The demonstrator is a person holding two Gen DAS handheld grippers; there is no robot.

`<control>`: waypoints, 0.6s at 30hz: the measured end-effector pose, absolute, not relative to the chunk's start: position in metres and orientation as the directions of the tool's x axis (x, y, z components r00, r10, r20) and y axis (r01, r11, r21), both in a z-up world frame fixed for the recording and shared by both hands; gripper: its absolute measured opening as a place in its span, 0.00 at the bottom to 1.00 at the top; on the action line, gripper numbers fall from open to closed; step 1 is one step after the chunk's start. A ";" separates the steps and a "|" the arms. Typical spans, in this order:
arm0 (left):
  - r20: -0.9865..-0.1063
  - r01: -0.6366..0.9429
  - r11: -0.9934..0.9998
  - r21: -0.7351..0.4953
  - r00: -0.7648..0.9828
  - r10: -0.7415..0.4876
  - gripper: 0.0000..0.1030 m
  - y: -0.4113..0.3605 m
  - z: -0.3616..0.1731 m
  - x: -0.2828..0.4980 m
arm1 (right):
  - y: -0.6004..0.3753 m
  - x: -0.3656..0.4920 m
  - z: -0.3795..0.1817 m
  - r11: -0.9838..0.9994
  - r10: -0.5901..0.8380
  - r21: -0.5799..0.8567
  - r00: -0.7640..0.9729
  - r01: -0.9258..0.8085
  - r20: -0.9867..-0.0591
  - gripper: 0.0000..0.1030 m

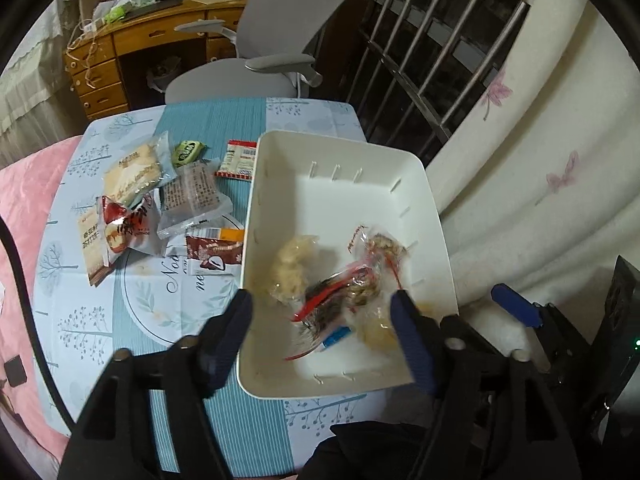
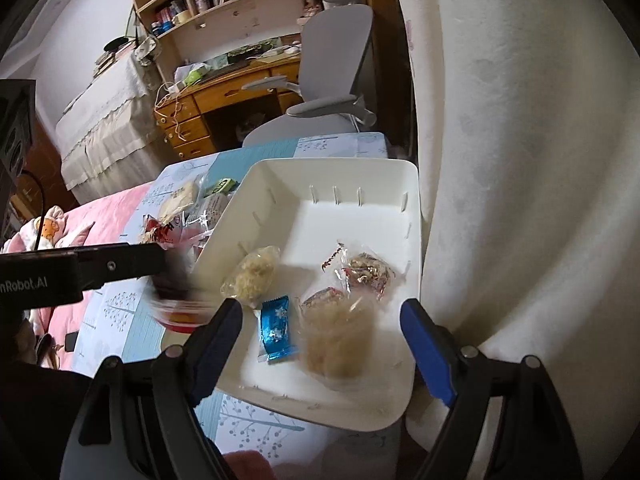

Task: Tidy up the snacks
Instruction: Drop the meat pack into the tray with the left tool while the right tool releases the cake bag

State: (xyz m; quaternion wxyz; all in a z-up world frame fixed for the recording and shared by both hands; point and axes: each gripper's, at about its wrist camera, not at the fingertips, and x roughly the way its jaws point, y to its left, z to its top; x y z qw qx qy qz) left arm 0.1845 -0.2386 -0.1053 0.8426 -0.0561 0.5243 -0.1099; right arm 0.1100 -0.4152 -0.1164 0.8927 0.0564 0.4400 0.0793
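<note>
A white bin (image 1: 280, 148) (image 2: 256, 184) stands on the table's right side and holds several wrapped snacks: a pale puffed snack (image 1: 290, 270) (image 2: 254, 272), a clear nut pack (image 1: 382, 248) (image 2: 368, 270), a blue candy (image 2: 276, 326). My left gripper (image 1: 322, 322) is open over the bin's near end; a blurred red and black packet (image 1: 334, 302) lies or falls between its fingers, apart from them. My right gripper (image 2: 320, 332) is open above the bin, with a blurred pale snack (image 2: 338, 340) below it. More snack packets (image 1: 160, 200) lie in a pile left of the bin.
The table has a blue patterned cloth (image 1: 172, 312). A grey office chair (image 1: 276, 40) and a wooden desk (image 1: 120, 56) stand behind it. A curtain (image 2: 520, 200) hangs at the right. A pink bed (image 1: 20, 208) lies at the left.
</note>
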 end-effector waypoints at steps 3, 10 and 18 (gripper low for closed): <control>-0.876 0.088 0.974 -0.207 0.426 -0.225 0.70 -0.232 -0.104 0.186 | -0.417 0.115 -0.120 0.976 0.215 0.188 0.578 -0.107 -0.788 0.84; -0.891 0.027 0.982 -0.185 0.418 -0.179 0.70 -0.215 -0.106 0.180 | -0.410 0.120 -0.124 0.960 0.278 0.239 0.559 -0.144 -0.781 0.84; -0.909 -0.061 0.983 -0.172 0.395 -0.134 0.70 -0.182 -0.115 0.161 | -0.390 0.120 -0.129 0.929 0.369 0.309 0.521 -0.202 -0.770 0.84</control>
